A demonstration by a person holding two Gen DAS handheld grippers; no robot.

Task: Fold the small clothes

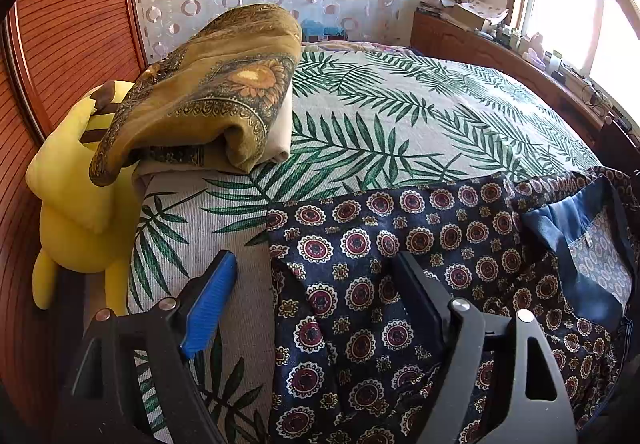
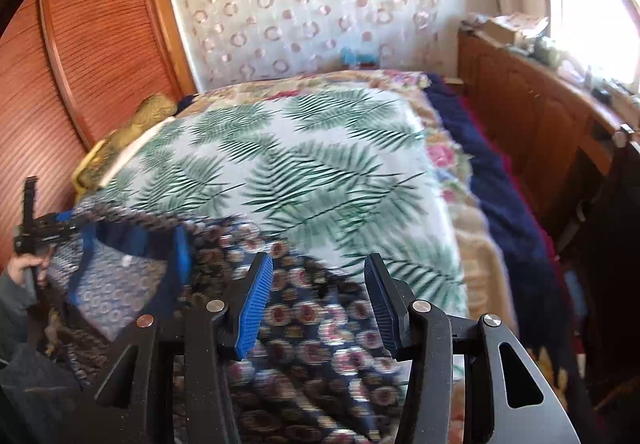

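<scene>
A navy garment with round medallion print [image 1: 400,264] lies spread on the palm-leaf bed cover [image 1: 380,116], its blue lining [image 1: 580,228] showing at the right. My left gripper [image 1: 312,276] is open just above the garment's left edge, one finger over the cover, the other over the cloth. In the right wrist view the garment [image 2: 312,344] lies under my open right gripper [image 2: 318,284], which hovers over its right part. That view is blurred. The left gripper [image 2: 36,232] shows at the far left.
A folded ochre patterned cloth [image 1: 216,96] sits on a cream pile at the bed's left, beside a yellow plush toy [image 1: 76,196]. A wooden louvred wardrobe [image 1: 72,24] stands on the left. A wooden cabinet [image 2: 532,112] with clutter runs under the window on the right.
</scene>
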